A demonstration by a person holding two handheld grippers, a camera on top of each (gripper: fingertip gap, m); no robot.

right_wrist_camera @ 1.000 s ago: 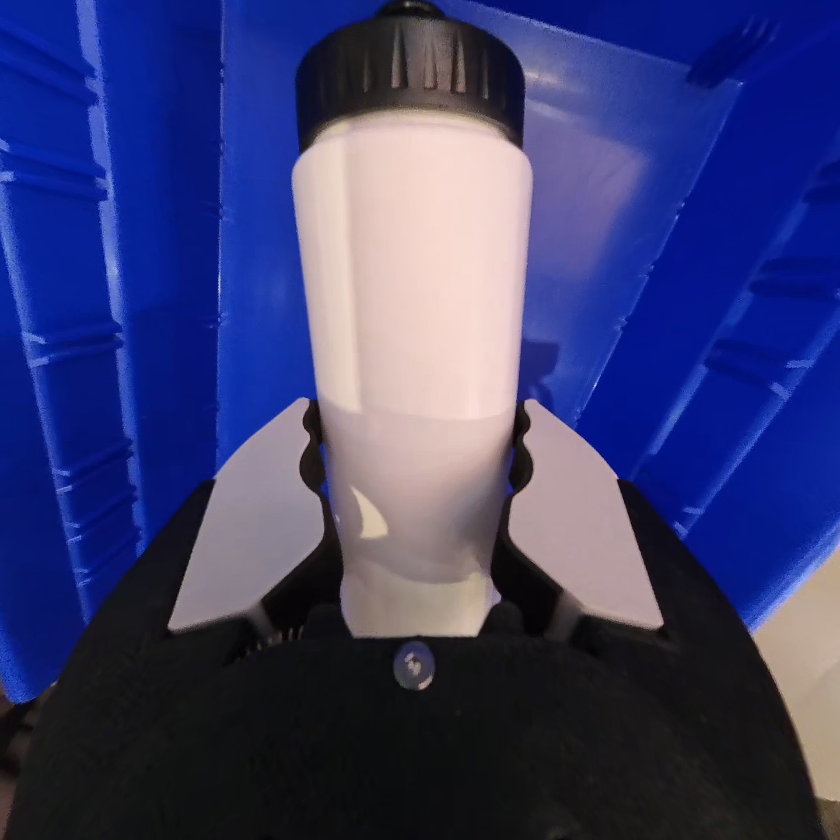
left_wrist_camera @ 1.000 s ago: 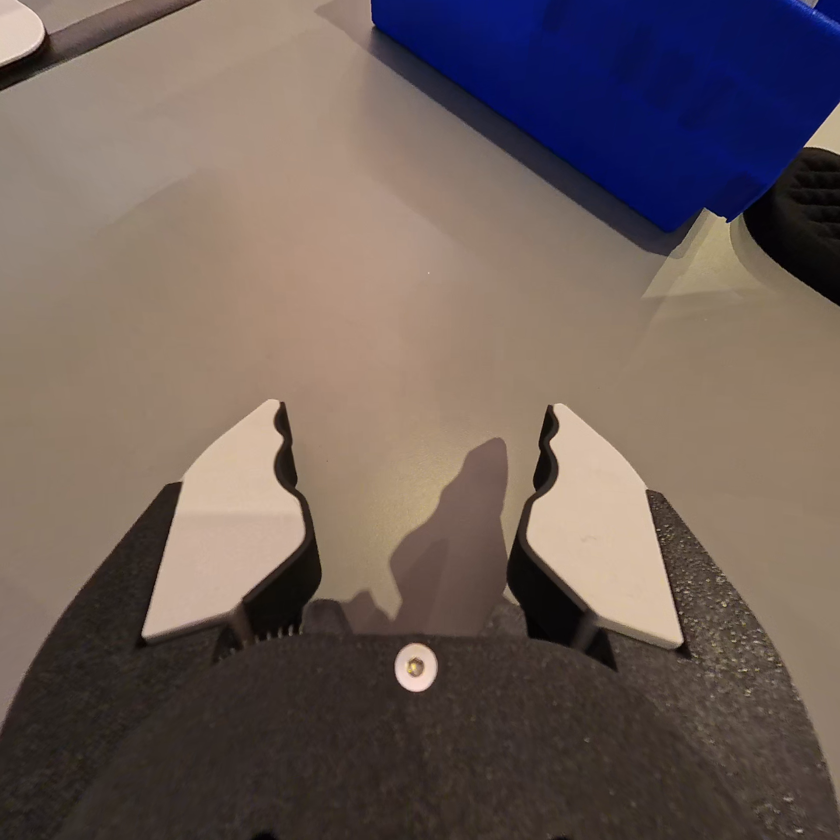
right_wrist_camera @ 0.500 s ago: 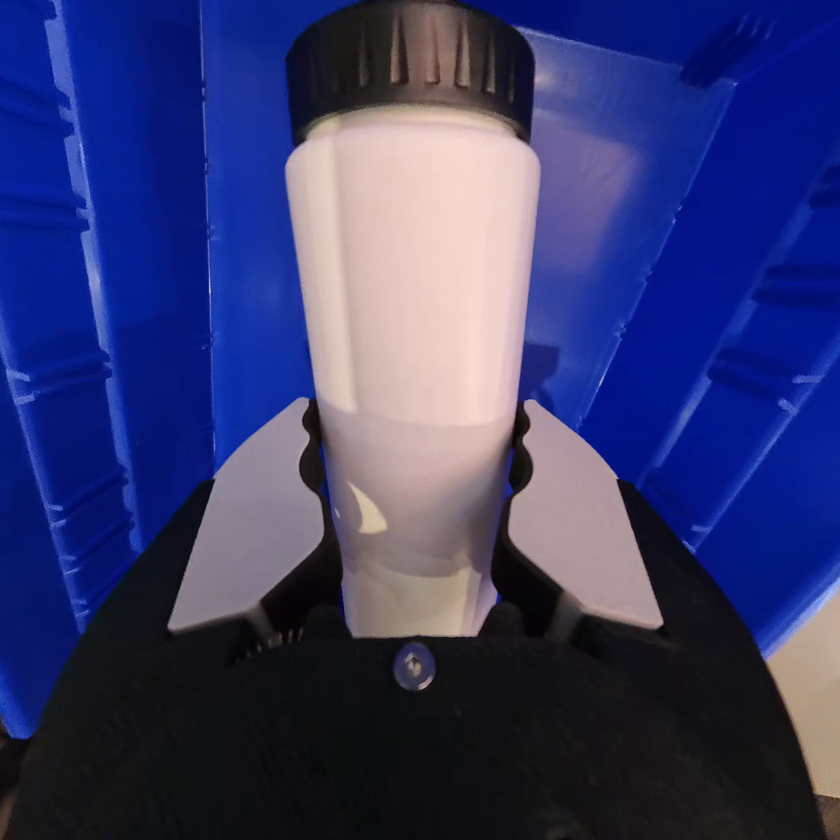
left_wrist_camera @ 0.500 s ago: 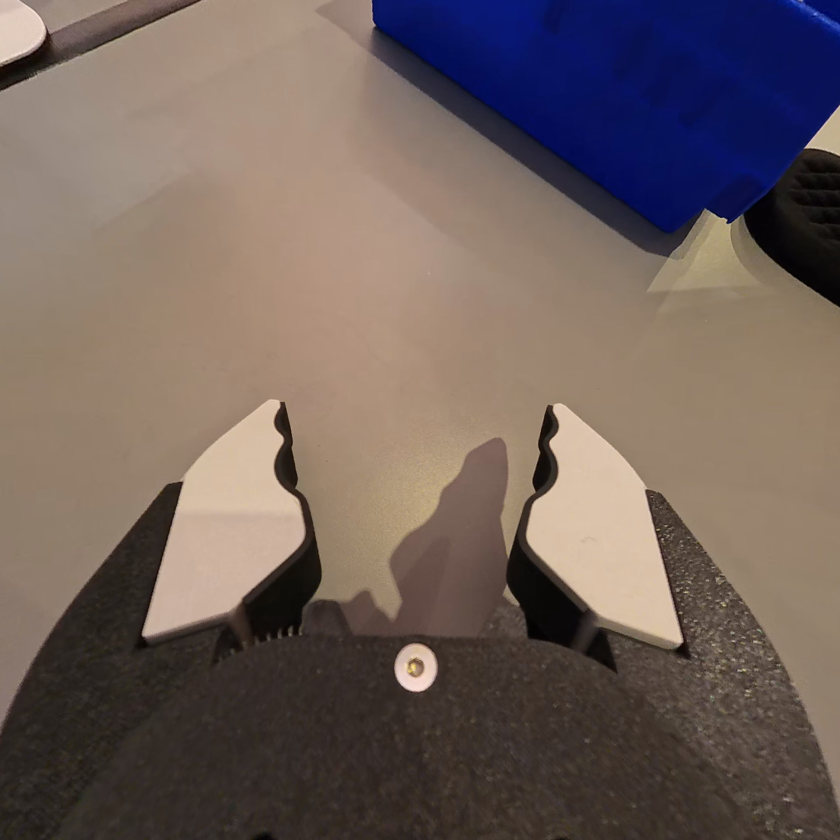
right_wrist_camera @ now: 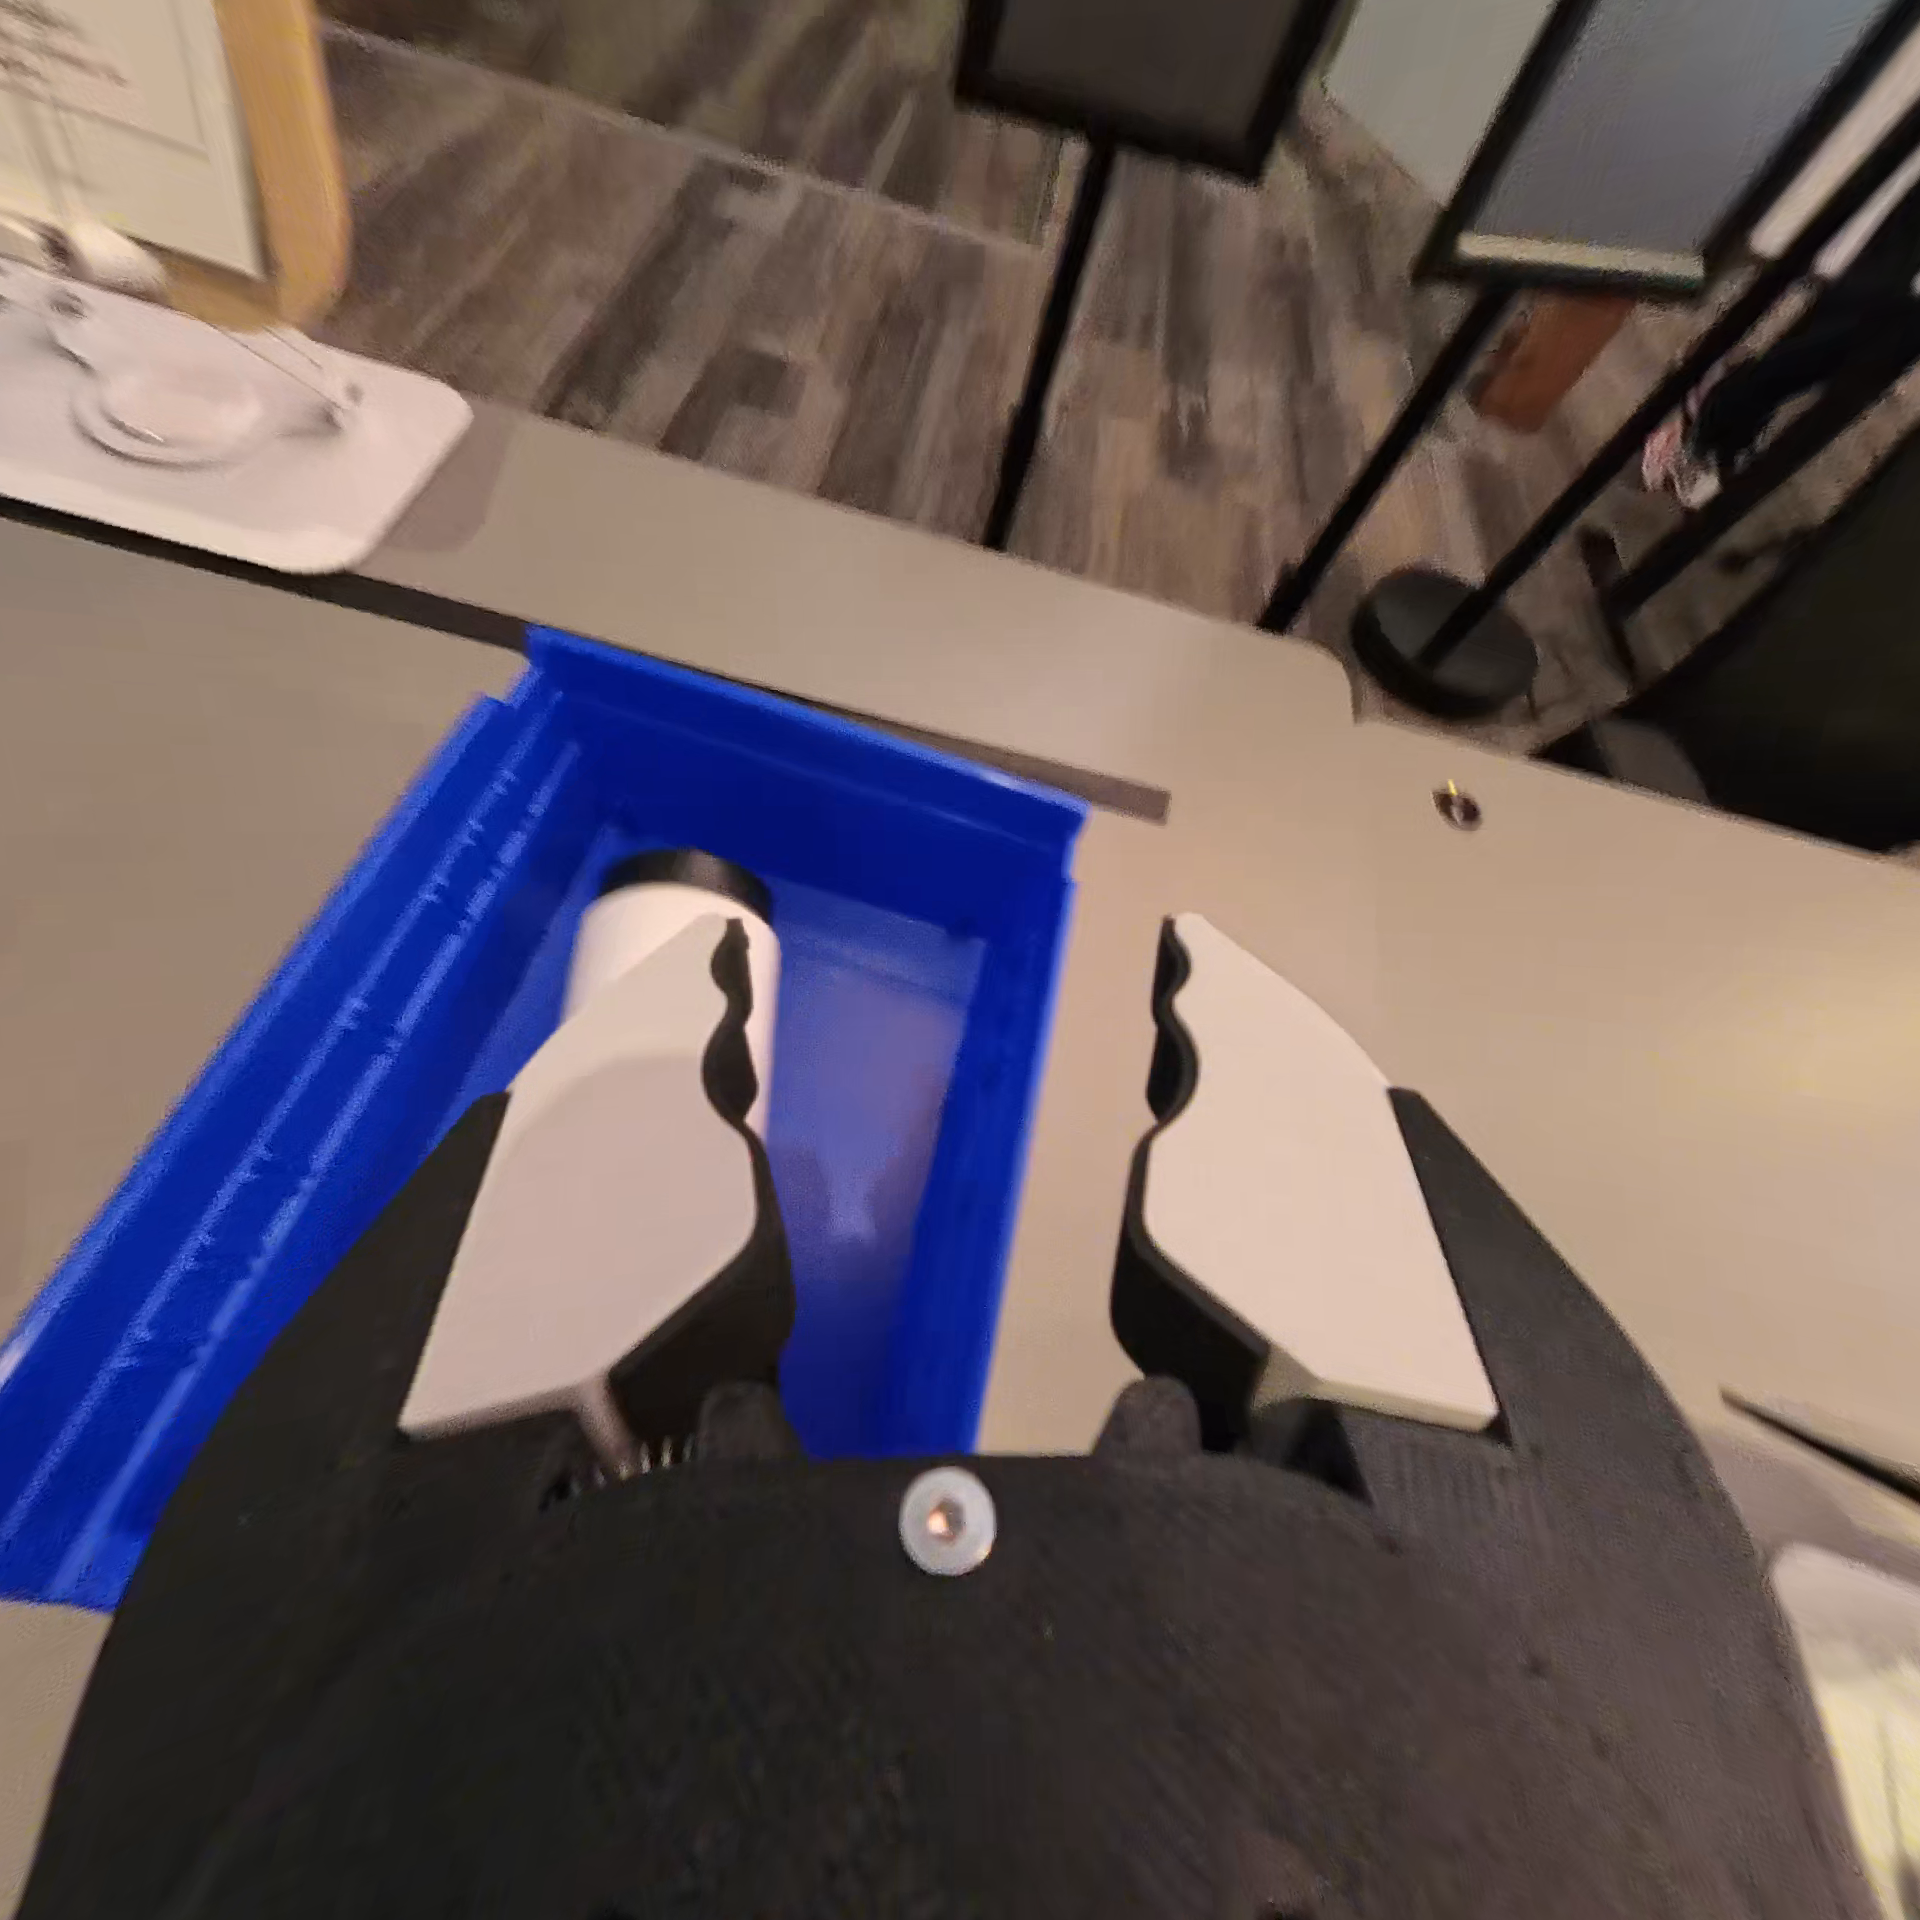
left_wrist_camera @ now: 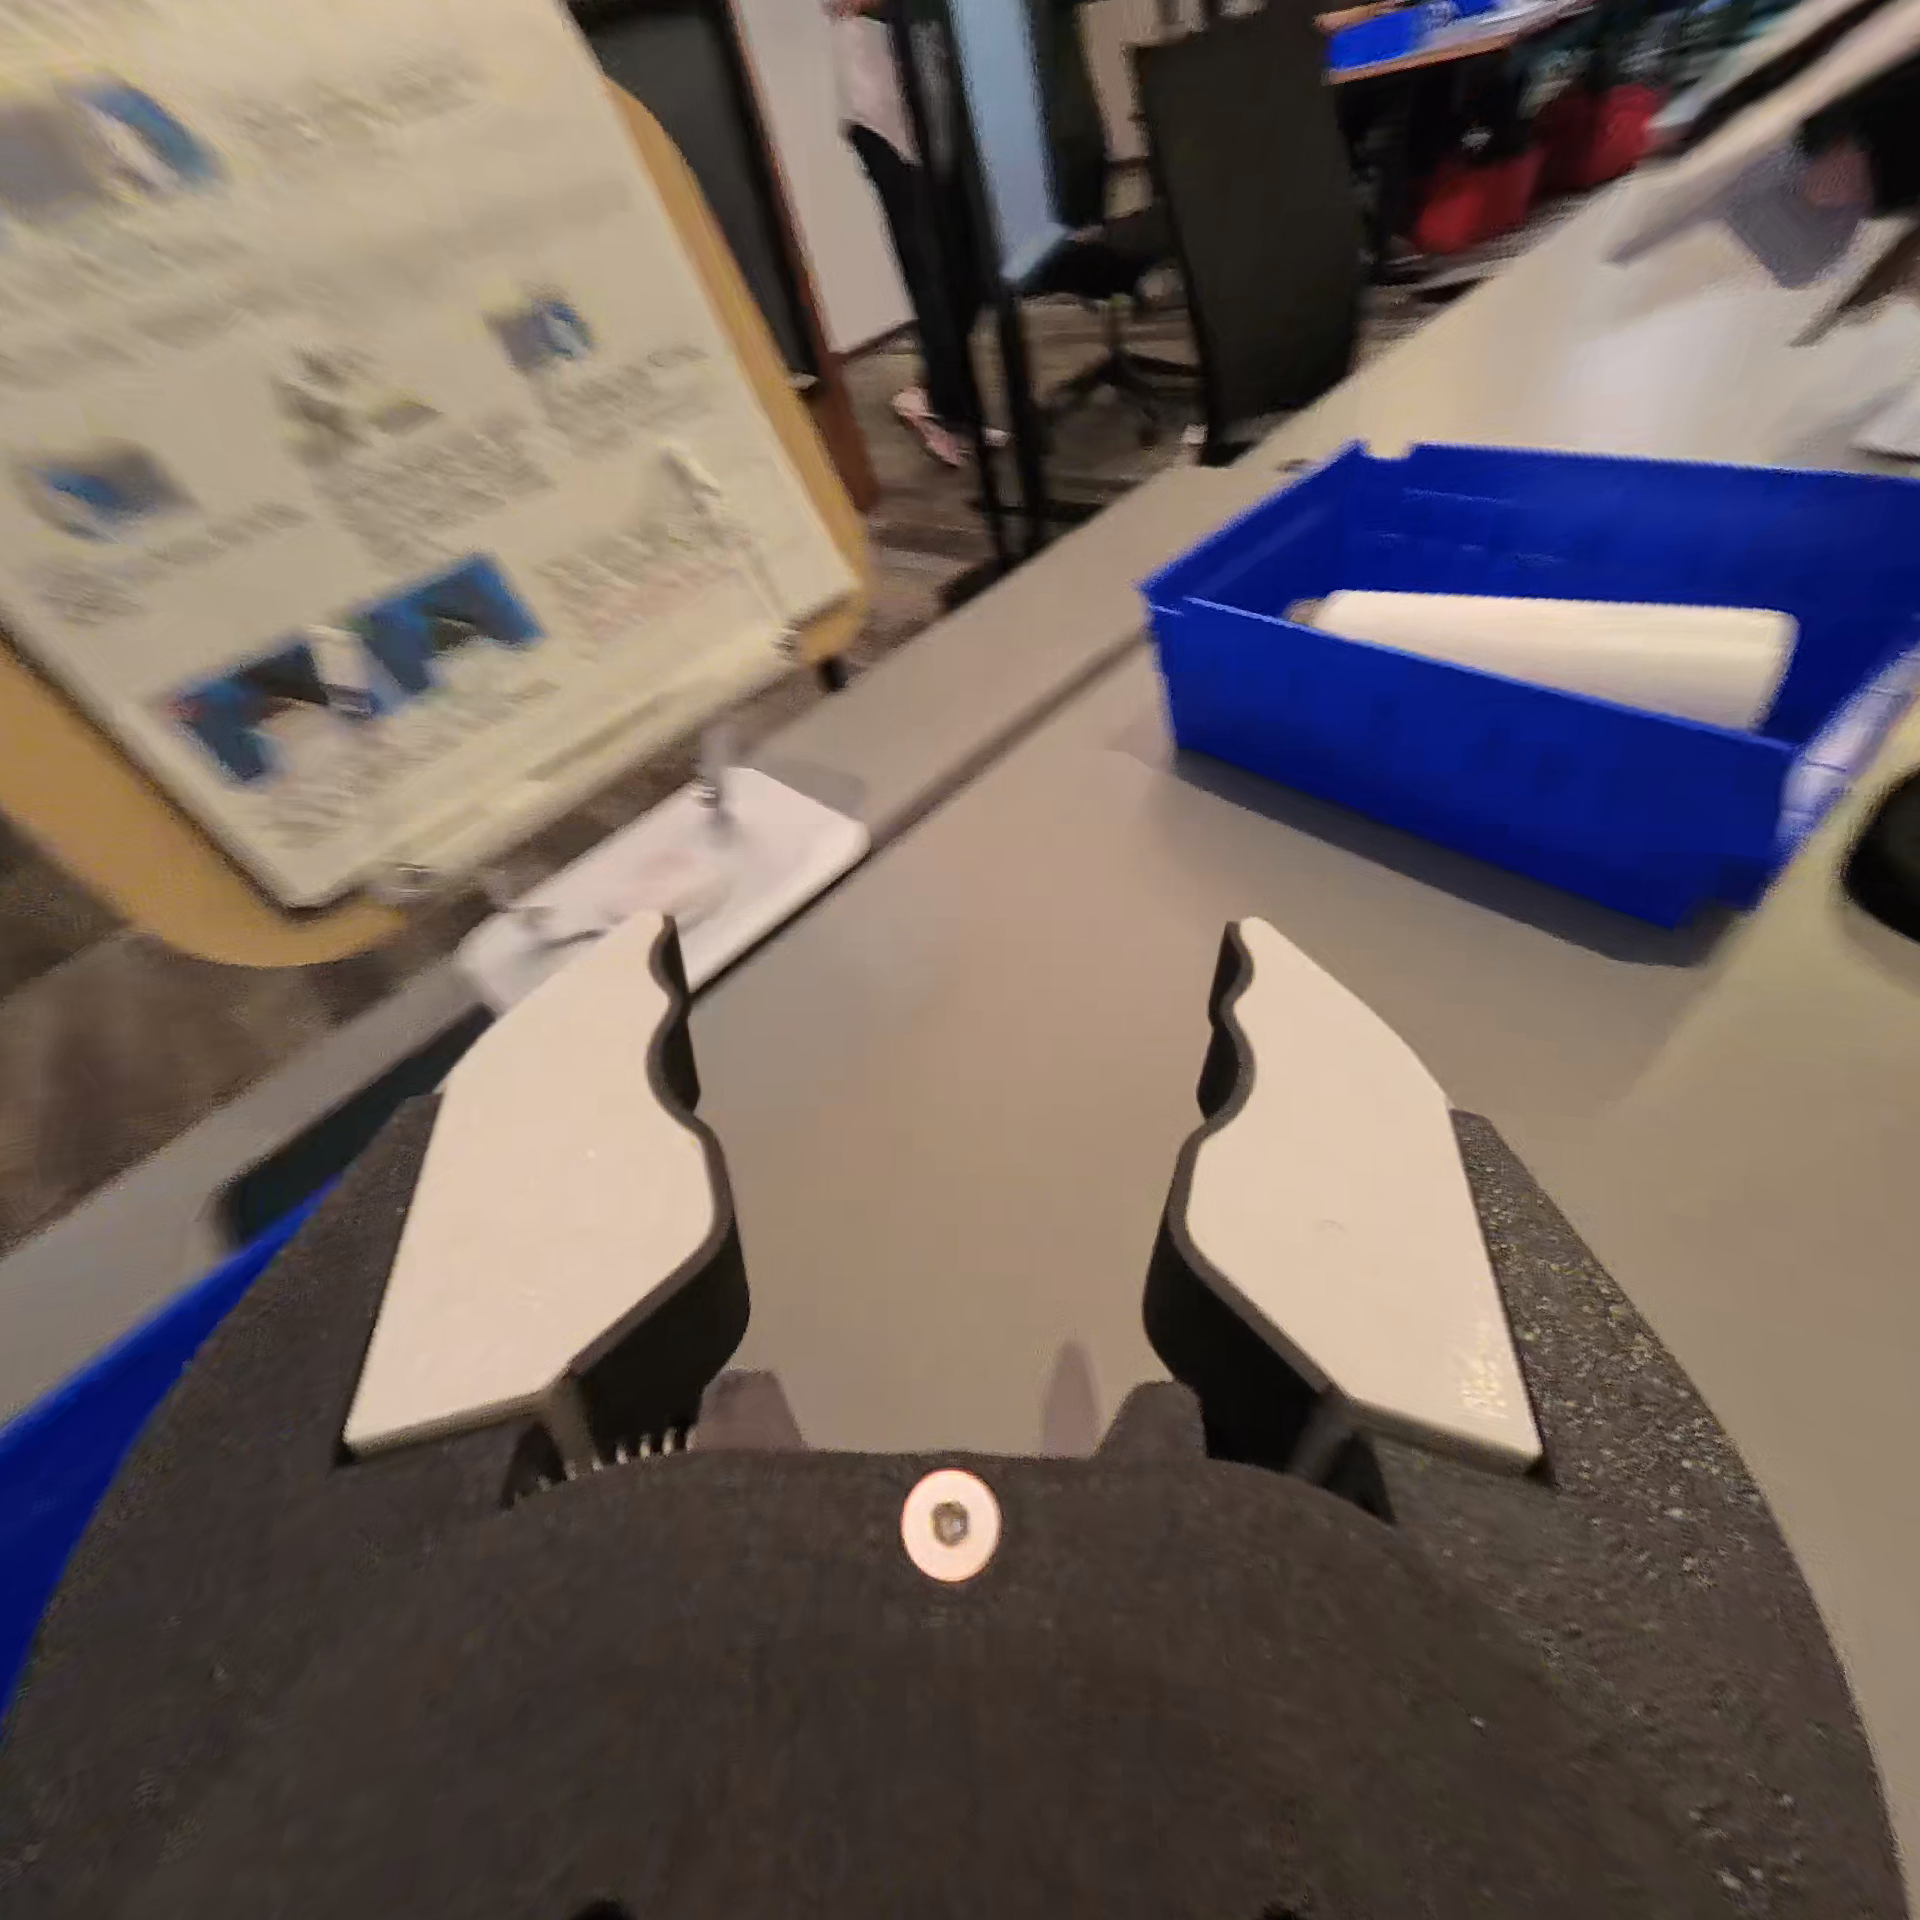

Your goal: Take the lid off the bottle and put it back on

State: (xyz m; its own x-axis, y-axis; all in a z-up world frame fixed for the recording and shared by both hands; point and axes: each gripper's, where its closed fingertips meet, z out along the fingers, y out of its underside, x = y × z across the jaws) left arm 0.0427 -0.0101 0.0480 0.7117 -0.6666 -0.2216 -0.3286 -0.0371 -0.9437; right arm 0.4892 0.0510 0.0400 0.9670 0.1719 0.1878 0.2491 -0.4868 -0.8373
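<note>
A grey table [left_wrist_camera: 935, 1039] holds a blue bin [left_wrist_camera: 1455, 748]. Inside the bin a white bottle [left_wrist_camera: 1538, 649] lies on its side. In the right wrist view the same bottle [right_wrist_camera: 634, 925] shows its black lid [right_wrist_camera: 691, 868] screwed on, the lid end pointing toward the bin's far wall. From this view the blue bin [right_wrist_camera: 312, 1039] is long and narrow, and the bottle lies lengthwise along its floor.

The left gripper [left_wrist_camera: 951, 940] hangs over bare table, well apart from the bin, which sits ahead and to its right. Its two white fingers [left_wrist_camera: 551, 1174] are spread wide with nothing between them.

The right gripper [right_wrist_camera: 951, 935] hovers above the near right part of the bin. Its jaws are also spread wide and hold nothing. Its left finger [right_wrist_camera: 613, 1164] covers part of the bottle in the picture, but the bottle lies lower, down in the bin. Its right finger sits over bare table just beside the bin's right wall.

Beyond the table's far edge a white tray [right_wrist_camera: 260, 468] sits at the left. A large pale poster board [left_wrist_camera: 364, 416] with a wooden edge stands behind it, blurred. Farther back are black stands [right_wrist_camera: 1444, 644] on a dark wood-patterned floor [right_wrist_camera: 727, 260], and the legs of a person [left_wrist_camera: 935, 260] standing in the distance. A second blue shape [left_wrist_camera: 83, 1455] shows at the lower left of the left wrist view; what it is cannot be told.
</note>
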